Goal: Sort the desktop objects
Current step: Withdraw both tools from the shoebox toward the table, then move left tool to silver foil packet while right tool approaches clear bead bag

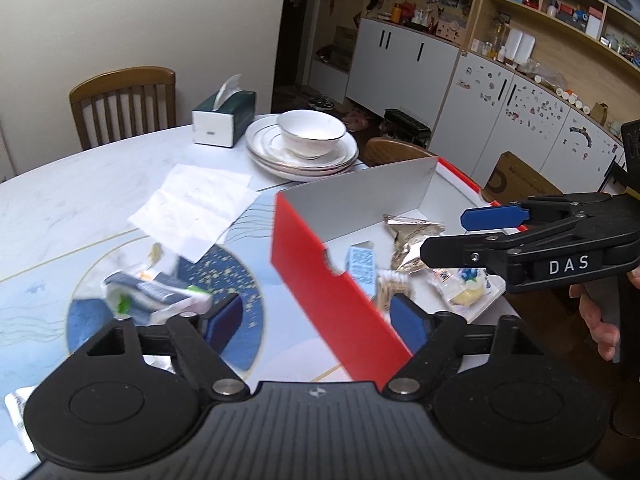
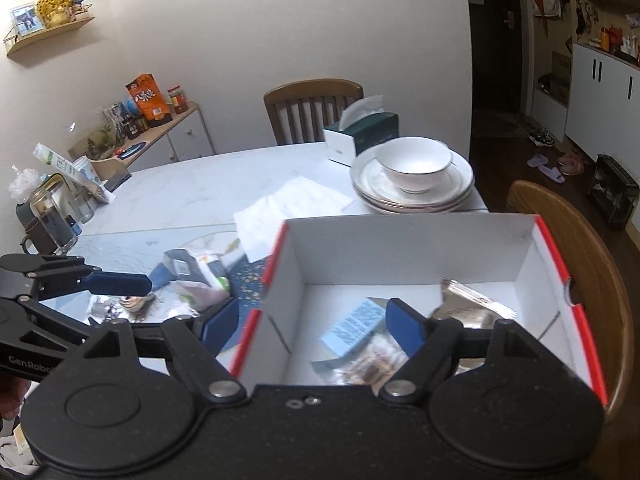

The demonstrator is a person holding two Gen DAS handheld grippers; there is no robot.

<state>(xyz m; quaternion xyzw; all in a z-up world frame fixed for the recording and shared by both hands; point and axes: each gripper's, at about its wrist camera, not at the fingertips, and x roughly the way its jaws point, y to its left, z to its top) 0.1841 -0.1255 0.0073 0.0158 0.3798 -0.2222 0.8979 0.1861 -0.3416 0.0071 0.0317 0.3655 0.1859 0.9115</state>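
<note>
Left wrist view shows both grippers, left [image 1: 316, 320] and right [image 1: 452, 236], released and empty; packets [image 1: 160, 292] wait left of the box [image 1: 320, 280]. We should approach them low and slow.

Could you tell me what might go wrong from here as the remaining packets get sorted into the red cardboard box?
1. Both grippers, left and right, straddle the near wall of the red cardboard box; a careless sweep could shove or tip it.
2. The remaining packets, such as the green-and-white packet, lie in a loose, overlapping pile, so a grab may drag neighbours along.
3. The white paper sheet lies beside that pile and could be swept aside.
</note>
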